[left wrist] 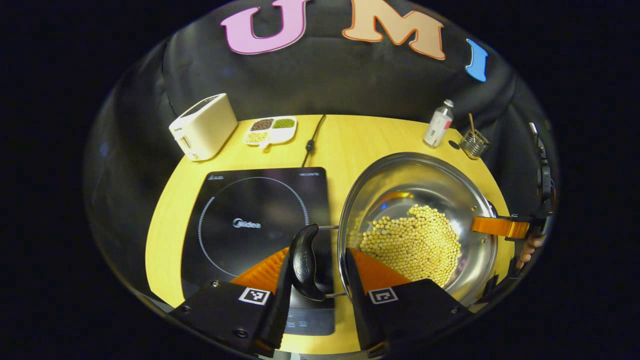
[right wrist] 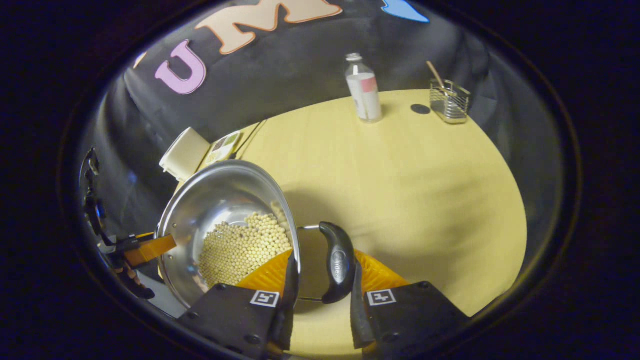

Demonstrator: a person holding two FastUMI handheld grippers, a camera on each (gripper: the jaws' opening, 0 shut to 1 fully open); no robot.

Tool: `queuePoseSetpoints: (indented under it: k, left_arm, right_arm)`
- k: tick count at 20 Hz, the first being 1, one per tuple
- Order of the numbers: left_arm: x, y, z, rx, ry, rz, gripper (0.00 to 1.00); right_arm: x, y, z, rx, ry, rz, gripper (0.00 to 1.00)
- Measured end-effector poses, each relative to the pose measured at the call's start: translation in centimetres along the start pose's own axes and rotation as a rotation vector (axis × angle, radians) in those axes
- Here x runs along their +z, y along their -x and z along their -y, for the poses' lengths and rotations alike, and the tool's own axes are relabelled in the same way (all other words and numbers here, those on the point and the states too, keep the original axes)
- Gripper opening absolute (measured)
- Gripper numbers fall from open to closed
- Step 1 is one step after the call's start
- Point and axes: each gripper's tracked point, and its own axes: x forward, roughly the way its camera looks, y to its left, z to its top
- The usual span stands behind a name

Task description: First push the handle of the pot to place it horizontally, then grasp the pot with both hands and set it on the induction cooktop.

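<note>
Two claws flank the pot (left wrist: 417, 225) beside the induction cooktop (left wrist: 260, 225) on the desk (right wrist: 400, 190): left claw (left wrist: 316, 272) and right claw (right wrist: 322, 280) each seemingly clamp a side handle (left wrist: 305, 262), ready to lift it level.

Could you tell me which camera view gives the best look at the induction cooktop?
The left gripper view: the induction cooktop lies flat on the table, its ring marking mostly visible, left of the pot. In the right gripper view I cannot make it out; the pot stands in front of that side.
</note>
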Motion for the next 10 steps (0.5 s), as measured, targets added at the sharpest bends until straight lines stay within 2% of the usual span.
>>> queuePoseSetpoints:
  k: [3, 7, 10]
  left_arm:
    - [0.7, -0.4, -4.0, -0.016, 0.004, 0.007, 0.57]
    - [1.1, -2.2, -9.9, -0.067, 0.004, -0.005, 0.57]
    - [2.4, -3.5, -13.7, -0.108, -0.041, 0.030, 0.57]
  right_arm:
    - [0.0, -1.0, -3.7, -0.011, 0.008, 0.004, 0.43]
    - [-0.7, -2.3, -9.2, -0.066, 0.007, -0.005, 0.44]
    - [-0.6, -3.4, -12.8, -0.102, -0.019, 0.004, 0.44]
